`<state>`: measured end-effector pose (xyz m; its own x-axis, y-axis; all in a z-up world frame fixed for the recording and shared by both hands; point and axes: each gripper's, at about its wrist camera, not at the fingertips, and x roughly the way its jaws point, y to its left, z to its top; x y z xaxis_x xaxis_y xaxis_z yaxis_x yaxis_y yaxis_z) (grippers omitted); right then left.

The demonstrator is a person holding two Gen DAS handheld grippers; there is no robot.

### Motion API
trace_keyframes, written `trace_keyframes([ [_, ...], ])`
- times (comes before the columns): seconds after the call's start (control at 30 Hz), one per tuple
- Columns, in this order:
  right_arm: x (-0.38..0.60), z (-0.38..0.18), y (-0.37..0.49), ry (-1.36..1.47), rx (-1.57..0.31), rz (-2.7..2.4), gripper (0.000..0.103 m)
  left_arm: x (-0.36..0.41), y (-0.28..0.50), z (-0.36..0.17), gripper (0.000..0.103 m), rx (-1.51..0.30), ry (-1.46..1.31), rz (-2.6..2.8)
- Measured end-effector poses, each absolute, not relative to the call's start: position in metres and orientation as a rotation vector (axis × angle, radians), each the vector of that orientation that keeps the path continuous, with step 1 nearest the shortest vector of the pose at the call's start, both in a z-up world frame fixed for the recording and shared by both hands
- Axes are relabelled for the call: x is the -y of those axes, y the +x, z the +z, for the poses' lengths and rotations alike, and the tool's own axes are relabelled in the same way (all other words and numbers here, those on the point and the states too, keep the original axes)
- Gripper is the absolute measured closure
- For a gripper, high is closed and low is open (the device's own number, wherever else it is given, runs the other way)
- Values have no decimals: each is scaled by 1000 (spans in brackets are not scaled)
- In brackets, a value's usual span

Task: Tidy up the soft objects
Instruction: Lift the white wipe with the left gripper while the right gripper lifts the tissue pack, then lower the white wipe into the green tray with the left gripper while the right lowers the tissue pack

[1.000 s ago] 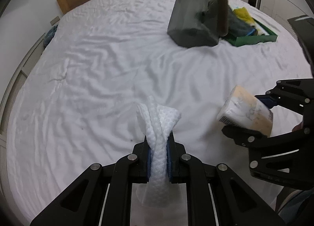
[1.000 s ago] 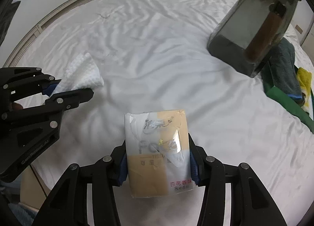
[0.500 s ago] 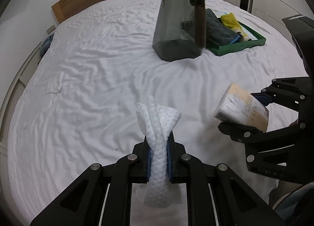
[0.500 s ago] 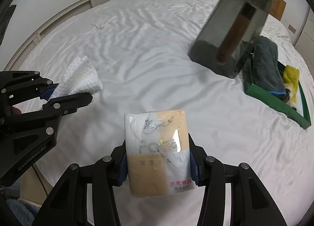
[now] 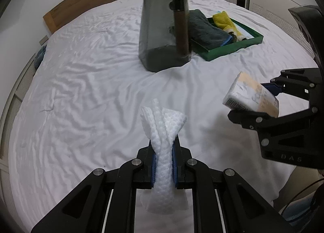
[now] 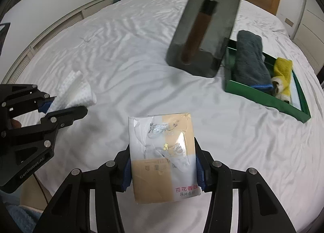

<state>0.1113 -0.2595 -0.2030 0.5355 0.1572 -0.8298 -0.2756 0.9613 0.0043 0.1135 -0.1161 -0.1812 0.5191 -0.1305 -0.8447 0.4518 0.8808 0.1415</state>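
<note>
So, quick rundown of both grippers over the bed:

Left gripper [image 5: 163,158]: clamped tight on a white waffle-knit cloth [image 5: 162,131], which is bunched between the blue pads; its loose end fans out past the fingertips and more hangs below them.

Right gripper [image 6: 163,164]: squeezing a small plastic-wrapped pack of tissues, white and tan with Chinese print [image 6: 162,156]. The pack sits flat between the two fingers, its top edge sticking out beyond the tips.

Both at once: seen from the right wrist, the left one [image 6: 60,109] is off to the side with the cloth [image 6: 76,89] poking forward; neither item touches the bed.

White wrinkled bedsheet [image 5: 81,91]: spread out below and ahead of both sets of fingers.

Dark smoky translucent jug with a brown handle [image 5: 165,20]: straight ahead of the left fingers, well apart, standing on the sheet.

Green rectangular tray [image 6: 263,97]: just beside the jug, ahead and to the right of the right fingers.

Tray contents: a folded dark grey towel [image 6: 250,61] and a yellow cloth [image 6: 282,75] lying side by side.
</note>
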Motion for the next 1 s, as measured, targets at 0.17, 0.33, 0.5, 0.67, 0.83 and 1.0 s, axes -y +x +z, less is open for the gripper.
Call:
trace_keyframes([
  [0.17,273,-197,110,-115,-962,234,55,130,114,-180,93,-966,381,-377],
  [0.33,291,-193,108,-98,-952,210,55,147,115,-179,93,-963,393,-394],
  [0.5,309,-187,106,-82,-941,181,55,162,117,-178,93,-964,403,-417],
  [0.67,326,-184,105,-63,-933,156,55,178,118,-178,93,-964,418,-440],
  [0.83,350,-178,108,-53,-922,122,55,204,126,-175,93,-965,403,-476],
  [1.0,392,-159,120,-72,-885,50,55,244,148,-161,93,-964,331,-531],
])
